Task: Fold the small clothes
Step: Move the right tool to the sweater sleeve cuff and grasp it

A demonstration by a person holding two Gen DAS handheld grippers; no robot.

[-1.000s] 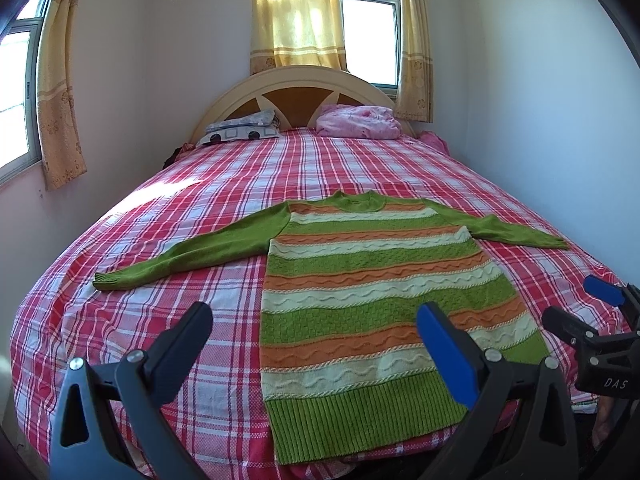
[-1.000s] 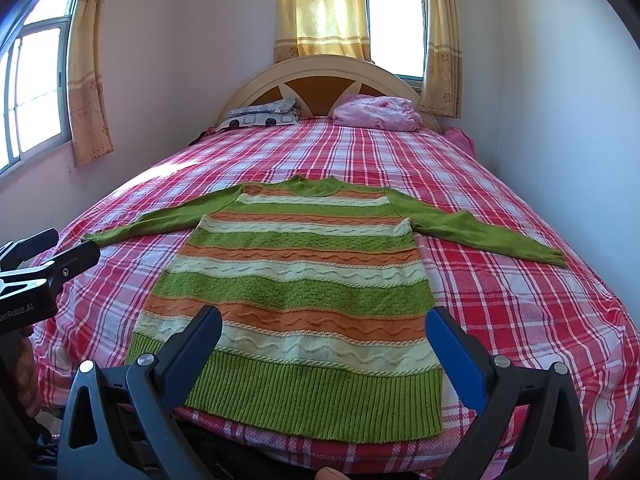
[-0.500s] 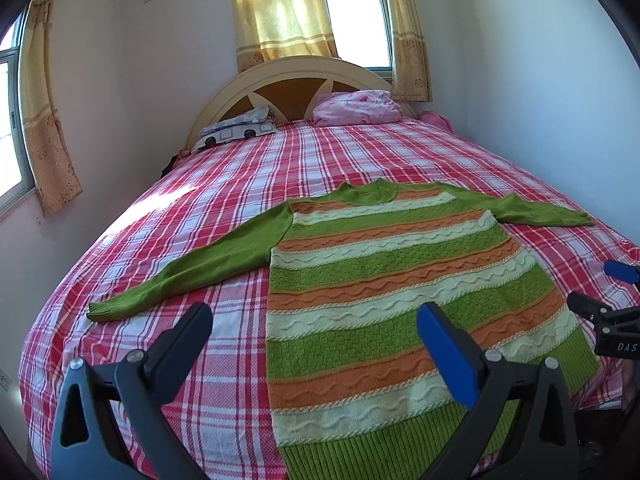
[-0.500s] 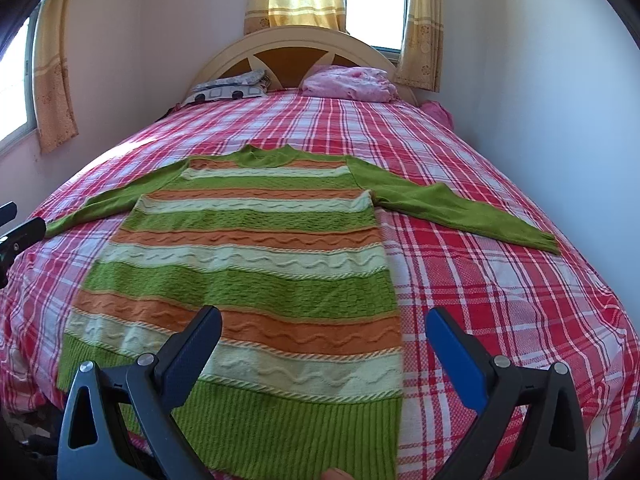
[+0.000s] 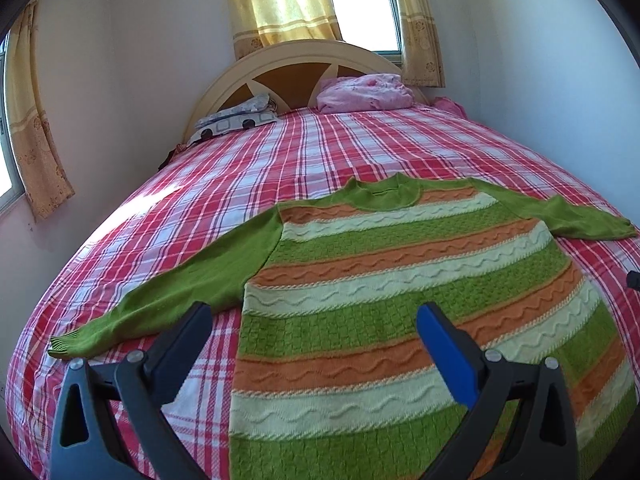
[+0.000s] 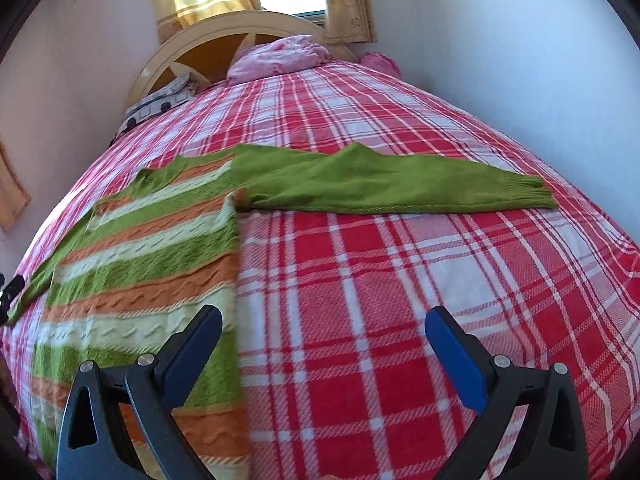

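Observation:
A green, orange and cream striped sweater (image 5: 400, 280) lies flat on the red plaid bed, sleeves spread out to both sides. My left gripper (image 5: 316, 344) hangs open above the sweater's left side, near where the left sleeve (image 5: 180, 296) meets the body. In the right wrist view the sweater body (image 6: 152, 248) is on the left and the right sleeve (image 6: 400, 188) stretches rightward to its cuff (image 6: 528, 192). My right gripper (image 6: 324, 340) is open over bare bedspread just right of the sweater's edge. Nothing is held.
The plaid bedspread (image 6: 440, 280) covers the whole bed. A pink pillow (image 5: 364, 92) and a folded patterned cloth (image 5: 236, 120) lie by the headboard (image 5: 304, 60). Walls stand close on both sides, with curtained windows behind.
Both grippers have moved forward and lower over the bed. The left now sits closer to the left sleeve; the right has swung right, from over the hem to beside the right sleeve.

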